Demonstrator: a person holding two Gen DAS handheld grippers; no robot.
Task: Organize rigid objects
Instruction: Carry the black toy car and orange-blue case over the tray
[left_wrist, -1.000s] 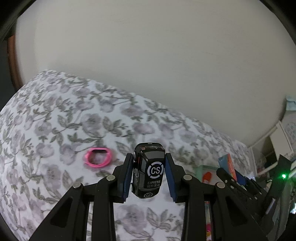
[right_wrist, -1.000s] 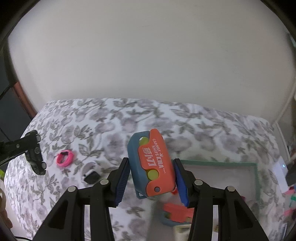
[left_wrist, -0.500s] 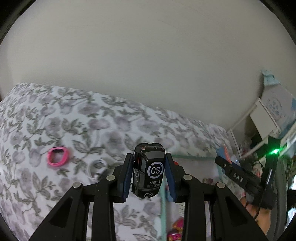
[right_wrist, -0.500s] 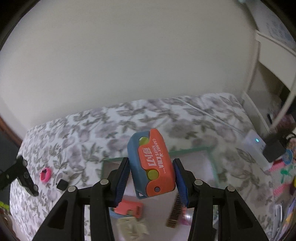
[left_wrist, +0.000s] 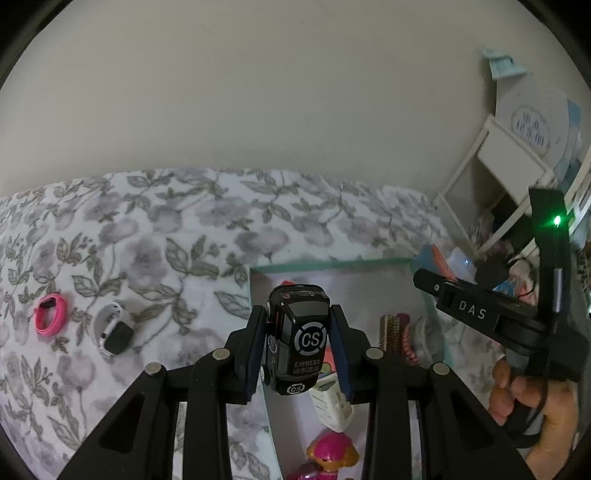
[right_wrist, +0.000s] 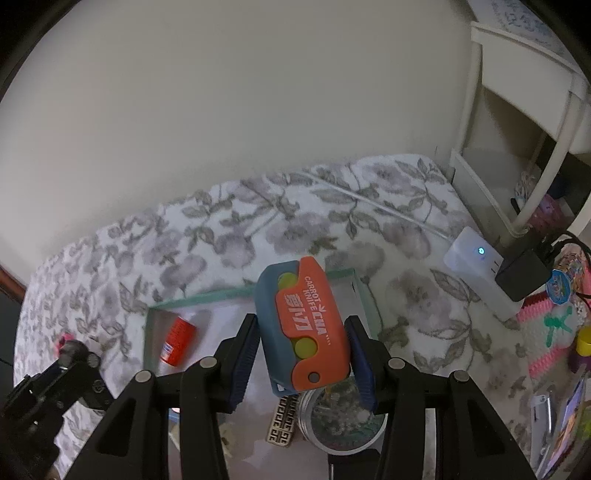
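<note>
My left gripper (left_wrist: 297, 354) is shut on a black toy car (left_wrist: 298, 341) marked "CS EXPRESS" and holds it above the left edge of a green-rimmed tray (left_wrist: 332, 265). My right gripper (right_wrist: 303, 354) is shut on an orange and blue carrot knife toy (right_wrist: 303, 328) and holds it over the same tray (right_wrist: 207, 297). The tray holds a red can (right_wrist: 178, 341), a round tin (right_wrist: 340, 421), a patterned bar (right_wrist: 281, 422) and a pink doll figure (left_wrist: 330, 454).
A pink band (left_wrist: 50, 319) and a white smartwatch (left_wrist: 112, 330) lie on the floral bedcover (left_wrist: 166, 240) left of the tray. A white power strip (right_wrist: 480, 269) with a black plug lies to the right. A white shelf (right_wrist: 524, 110) stands at the far right.
Both grippers have swung right and moved over the tray, each still holding its toy. The tray and its contents now fill the lower middle of both views.
</note>
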